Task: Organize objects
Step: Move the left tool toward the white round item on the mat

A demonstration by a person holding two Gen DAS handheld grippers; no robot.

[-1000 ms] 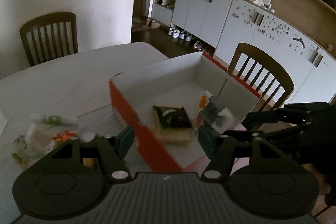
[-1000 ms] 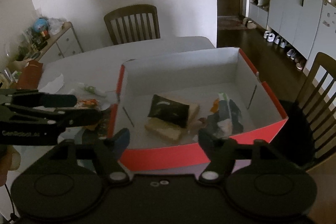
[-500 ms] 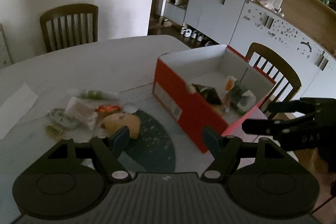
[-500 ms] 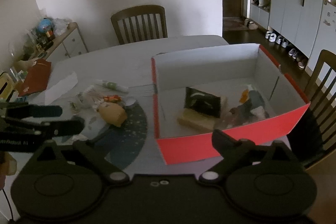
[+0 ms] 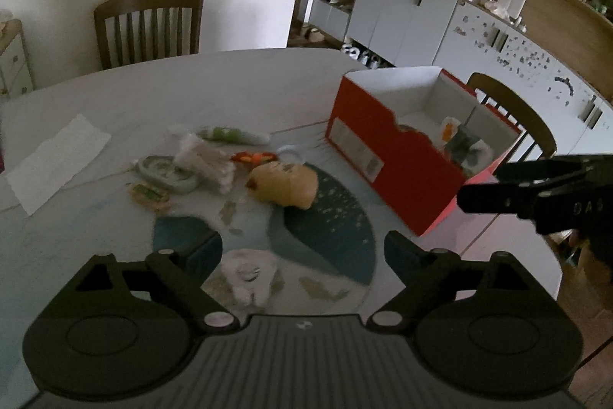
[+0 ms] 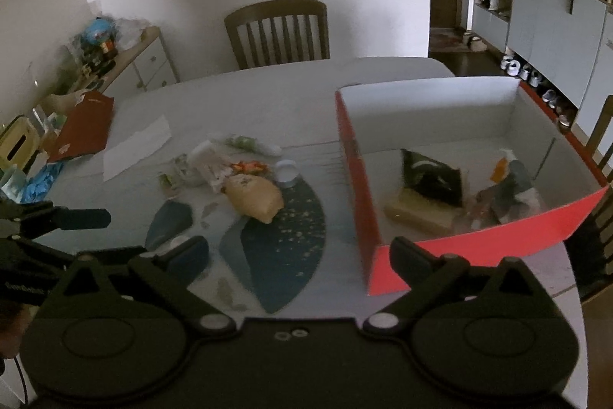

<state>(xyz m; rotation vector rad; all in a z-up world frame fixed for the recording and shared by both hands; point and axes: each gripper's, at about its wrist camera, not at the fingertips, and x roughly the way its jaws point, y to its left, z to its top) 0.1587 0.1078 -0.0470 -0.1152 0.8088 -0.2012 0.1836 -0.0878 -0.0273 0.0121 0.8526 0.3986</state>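
Note:
A red box point(image 5: 398, 156) point(image 6: 479, 240) with white inner walls stands on the right of the table; a dark packet on a pale block point(image 6: 429, 190) and a crumpled wrapper point(image 6: 513, 186) lie inside. Left of it sits a heap of loose items: a tan bun-like lump point(image 5: 285, 184) point(image 6: 254, 198), a white wad point(image 5: 207, 160), a green tube point(image 5: 230, 135), a small round lid point(image 6: 286, 171). My left gripper point(image 5: 302, 255) hovers over a white crumpled piece point(image 5: 249, 275), its jaws still opening, nothing gripped. My right gripper point(image 6: 299, 255) is open over the dark mat point(image 6: 283, 240), empty.
A white paper sheet point(image 5: 57, 163) lies at the table's left. Wooden chairs point(image 5: 149, 25) point(image 5: 513, 117) stand at the far side and behind the box. A sideboard with clutter point(image 6: 95, 64) lines the left wall; cabinets point(image 5: 421, 18) stand at the right.
Both grippers have drawn back and swung left, away from the box interior toward the heap on the mat. Both sets of jaws have widened. The packets stay in the box.

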